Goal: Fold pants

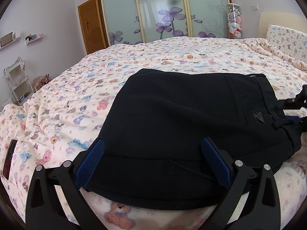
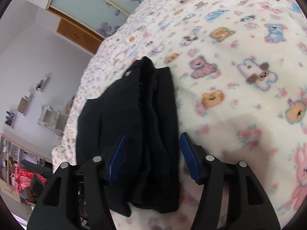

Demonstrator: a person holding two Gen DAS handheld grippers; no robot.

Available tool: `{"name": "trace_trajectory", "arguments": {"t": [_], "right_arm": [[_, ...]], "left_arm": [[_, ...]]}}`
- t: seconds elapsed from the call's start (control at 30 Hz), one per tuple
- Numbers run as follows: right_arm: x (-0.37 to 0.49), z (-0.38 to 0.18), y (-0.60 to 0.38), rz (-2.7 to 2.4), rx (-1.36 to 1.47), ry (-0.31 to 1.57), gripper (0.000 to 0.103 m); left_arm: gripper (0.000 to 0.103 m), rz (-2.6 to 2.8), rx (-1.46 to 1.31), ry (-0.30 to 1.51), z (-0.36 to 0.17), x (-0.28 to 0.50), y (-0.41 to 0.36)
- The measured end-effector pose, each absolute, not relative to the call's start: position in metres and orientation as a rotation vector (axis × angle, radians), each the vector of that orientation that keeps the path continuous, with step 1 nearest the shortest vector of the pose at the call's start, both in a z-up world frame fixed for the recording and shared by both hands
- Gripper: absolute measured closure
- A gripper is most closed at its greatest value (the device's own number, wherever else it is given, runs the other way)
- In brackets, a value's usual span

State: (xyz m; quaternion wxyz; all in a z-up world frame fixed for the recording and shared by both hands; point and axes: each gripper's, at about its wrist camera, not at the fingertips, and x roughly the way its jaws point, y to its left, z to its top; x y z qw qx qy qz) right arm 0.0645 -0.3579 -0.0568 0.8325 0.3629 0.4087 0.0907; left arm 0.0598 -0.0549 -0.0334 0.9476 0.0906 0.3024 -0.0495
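Observation:
Black pants (image 1: 182, 118) lie folded in a compact bundle on the animal-print blanket (image 1: 80, 99). My left gripper (image 1: 153, 151) is open, its blue pads either side of the near hem edge, just above the fabric. In the right wrist view the pants (image 2: 134, 126) show end-on, with the waistband layers stacked. My right gripper (image 2: 152, 145) is open and straddles that end of the bundle. The right gripper also shows at the right edge of the left wrist view (image 1: 295, 107), beside the waistband.
The bed's blanket (image 2: 239, 76) spreads wide to the right and far side. A dark phone-like object (image 1: 8, 157) lies at the bed's left edge. A sliding wardrobe (image 1: 163, 9), a white shelf cart (image 1: 17, 80) and a headboard (image 1: 284, 38) surround the bed.

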Motion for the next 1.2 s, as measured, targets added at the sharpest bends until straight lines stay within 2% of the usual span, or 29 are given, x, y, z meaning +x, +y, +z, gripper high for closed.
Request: {"name": "trace_trajectory", "arguments": {"t": [0.4, 0.67, 1.2], "right_arm": [[0.073, -0.073, -0.363, 0.311, 0.895, 0.865, 0.041], [0.077, -0.072, -0.355, 0.331, 0.839, 0.852, 0.039], [0.080, -0.060, -0.336, 0.339, 0.743, 0.806, 0.056]], "left_arm": [[0.002, -0.101, 0.183, 0.616, -0.033, 0.060, -0.054], [0.002, -0.100, 0.185, 0.616, -0.033, 0.060, -0.054], [0.002, -0.097, 0.178, 0.623, -0.034, 0.060, -0.052]]}}
